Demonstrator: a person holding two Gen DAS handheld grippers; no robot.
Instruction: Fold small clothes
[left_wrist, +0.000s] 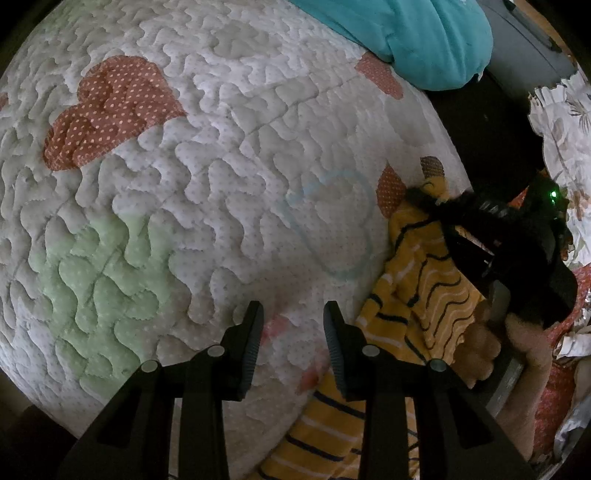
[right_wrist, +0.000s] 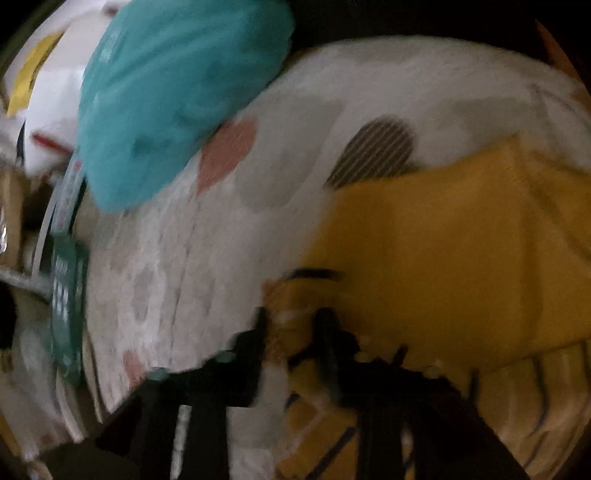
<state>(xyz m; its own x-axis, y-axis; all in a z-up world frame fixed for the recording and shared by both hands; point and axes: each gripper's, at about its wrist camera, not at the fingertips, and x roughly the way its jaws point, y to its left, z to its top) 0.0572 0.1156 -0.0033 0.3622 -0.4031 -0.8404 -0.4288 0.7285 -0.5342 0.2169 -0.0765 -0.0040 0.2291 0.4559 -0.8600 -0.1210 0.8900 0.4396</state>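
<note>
A white quilted bedcover (left_wrist: 229, 155) with red dotted hearts and pale green patches carries everything. A yellow striped garment (left_wrist: 417, 295) lies crumpled on it near one edge, partly folded with a plain yellow side up in the right wrist view. Well apart from the garment, a teal cloth bundle (left_wrist: 417, 40) rests at the cover's far edge.

The view is heavily blurred. The right hand-held gripper (right_wrist: 293, 325) sits at six o'clock, its dark fingers (right_wrist: 325, 332) pinching a striped edge of the yellow garment (right_wrist: 443, 251). That garment fills the frame from three to five o'clock, lying on a white quilt (right_wrist: 406, 81) with pink and striped patches. A teal cloth (right_wrist: 177, 92) bulges at eleven o'clock. Cluttered items crowd nine o'clock, too smeared to identify.
</note>
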